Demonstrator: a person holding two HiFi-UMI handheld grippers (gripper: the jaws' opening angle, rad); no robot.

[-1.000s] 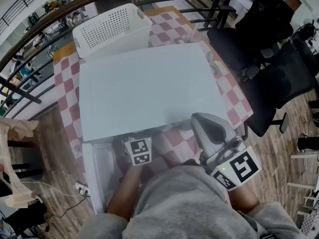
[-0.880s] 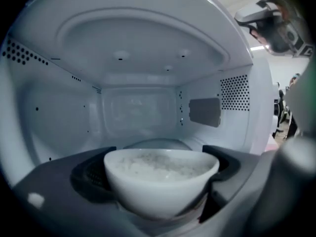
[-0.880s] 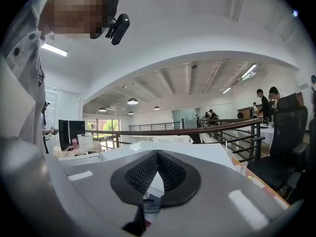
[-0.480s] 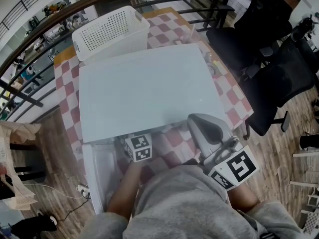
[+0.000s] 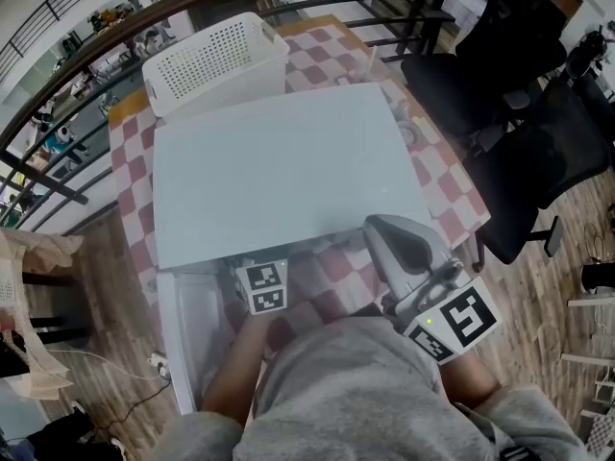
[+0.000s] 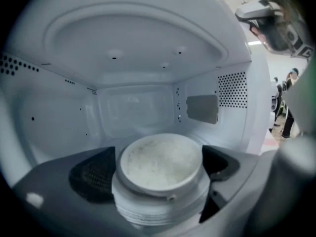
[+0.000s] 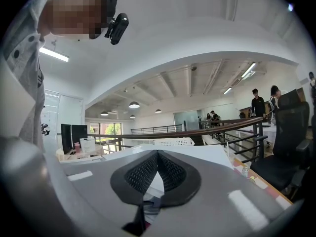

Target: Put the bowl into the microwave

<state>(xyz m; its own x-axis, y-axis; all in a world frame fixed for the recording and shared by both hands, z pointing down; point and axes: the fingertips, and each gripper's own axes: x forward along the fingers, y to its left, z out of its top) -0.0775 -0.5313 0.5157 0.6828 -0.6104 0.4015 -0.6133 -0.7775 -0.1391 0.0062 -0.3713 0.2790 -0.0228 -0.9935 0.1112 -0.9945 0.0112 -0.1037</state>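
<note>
Nearest the camera, a grey-clad torso (image 5: 336, 392) was seen from above, with both grippers held out before it. The left gripper (image 6: 159, 171) was reached into the open microwave (image 5: 279, 171), whose door (image 5: 187, 334) was swung out at the left. Its jaws were clamped on the bowl (image 6: 161, 159), with one dark pad (image 6: 94, 174) pressed against each side. The bowl, white and ribbed on its outer wall, was held upright inside the cavity, in front of the back wall. Whether it was set down on the cavity floor could not be told. The right gripper (image 7: 157, 158) was held outside, just beside the microwave's front right corner, over the checked cloth (image 5: 332, 51). Its jaws were brought together at the tips, with nothing between them. Behind the microwave a white basket (image 5: 216, 58) was set on the cloth. Black chairs (image 5: 519, 94) were placed to the right of the table, and a railing (image 5: 115, 27) was seen beyond it.
</note>
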